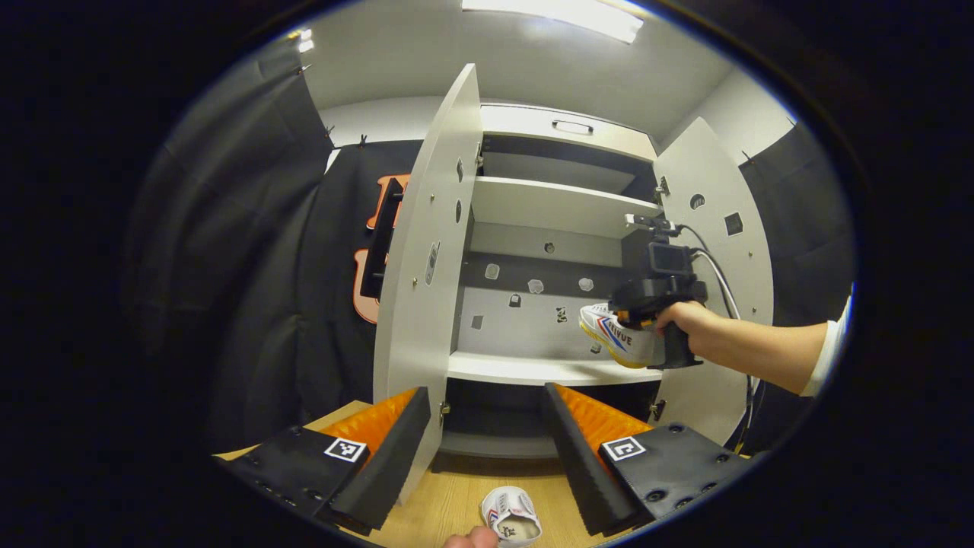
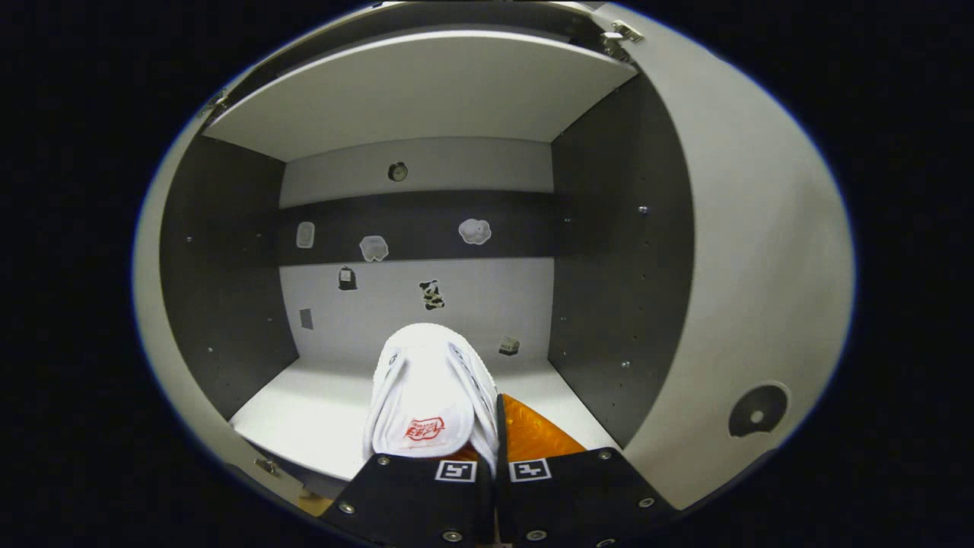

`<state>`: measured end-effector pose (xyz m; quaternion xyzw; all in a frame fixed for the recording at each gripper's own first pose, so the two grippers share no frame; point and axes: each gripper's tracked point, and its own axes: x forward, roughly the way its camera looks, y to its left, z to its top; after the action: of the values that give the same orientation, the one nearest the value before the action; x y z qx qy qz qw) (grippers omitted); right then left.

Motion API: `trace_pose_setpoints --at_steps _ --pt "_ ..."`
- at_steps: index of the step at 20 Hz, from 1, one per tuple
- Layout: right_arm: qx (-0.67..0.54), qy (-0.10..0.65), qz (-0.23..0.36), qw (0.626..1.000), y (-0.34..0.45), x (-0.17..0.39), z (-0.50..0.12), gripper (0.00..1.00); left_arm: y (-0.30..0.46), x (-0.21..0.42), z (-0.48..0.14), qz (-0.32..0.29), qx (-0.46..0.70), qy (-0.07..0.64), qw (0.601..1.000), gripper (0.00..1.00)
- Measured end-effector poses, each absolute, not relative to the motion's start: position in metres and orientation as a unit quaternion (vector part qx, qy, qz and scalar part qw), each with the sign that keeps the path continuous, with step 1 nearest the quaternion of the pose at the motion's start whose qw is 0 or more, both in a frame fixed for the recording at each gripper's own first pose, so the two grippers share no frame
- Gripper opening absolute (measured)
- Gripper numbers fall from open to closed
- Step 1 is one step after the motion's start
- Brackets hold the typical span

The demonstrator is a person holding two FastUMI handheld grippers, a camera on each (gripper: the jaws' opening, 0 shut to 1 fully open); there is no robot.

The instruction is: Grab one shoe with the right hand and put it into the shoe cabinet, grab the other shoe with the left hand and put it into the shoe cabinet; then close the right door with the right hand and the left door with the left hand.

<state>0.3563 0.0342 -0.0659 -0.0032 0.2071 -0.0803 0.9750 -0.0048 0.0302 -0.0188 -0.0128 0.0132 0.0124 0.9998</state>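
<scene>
Left gripper (image 1: 487,449) is hovering with fingers spread wide above the second shoe (image 1: 511,516), which is lying on the wooden floor before the shoe cabinet (image 1: 563,209). Farther in, right gripper (image 2: 487,464) is clamping the first shoe (image 2: 426,396) over the cabinet's middle shelf (image 2: 304,415), both doors standing open.

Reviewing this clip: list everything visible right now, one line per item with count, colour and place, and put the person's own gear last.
Shoe cabinet: one, pale grey-white with dark inner walls, straight ahead.
Doors: two, pale, both open; left door, right door.
Held shoe: one, white, over the middle shelf.
Second shoe: one, white, on the wooden floor.
Stickers: several, small, on the back panel.
Left gripper: one, open, above the second shoe.
Right gripper: one, shut on the held shoe.
Hand: one, holding the right gripper.
</scene>
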Motion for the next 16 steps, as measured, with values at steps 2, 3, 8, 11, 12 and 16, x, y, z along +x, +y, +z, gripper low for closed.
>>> trace_pose_setpoints --at_steps 2,3,8,11,12,16 --pt "-0.009 0.226 -0.09 0.97 0.036 0.383 -0.083 0.01 0.033 -0.006 -0.018 0.017 -0.015 0.011 1.0 0.96" --pt "-0.015 0.236 -0.095 0.967 0.035 0.393 -0.093 0.01 0.035 -0.006 -0.018 0.02 -0.015 0.012 1.0 0.94" --pt "-0.04 0.261 -0.123 0.957 0.022 0.417 -0.124 0.01 0.046 -0.006 -0.02 0.038 -0.012 0.014 0.999 0.96" --pt "-0.048 0.278 -0.132 0.95 0.017 0.423 -0.139 0.02 0.046 -0.005 -0.023 0.038 -0.014 0.021 0.999 0.96" --pt "-0.048 0.283 -0.131 0.949 0.016 0.425 -0.143 0.02 0.045 -0.006 -0.023 0.037 -0.012 0.02 0.999 0.96" --pt "-0.036 0.307 -0.128 0.943 0.015 0.422 -0.158 0.15 0.045 -0.005 -0.021 0.038 -0.009 0.018 0.999 0.96"
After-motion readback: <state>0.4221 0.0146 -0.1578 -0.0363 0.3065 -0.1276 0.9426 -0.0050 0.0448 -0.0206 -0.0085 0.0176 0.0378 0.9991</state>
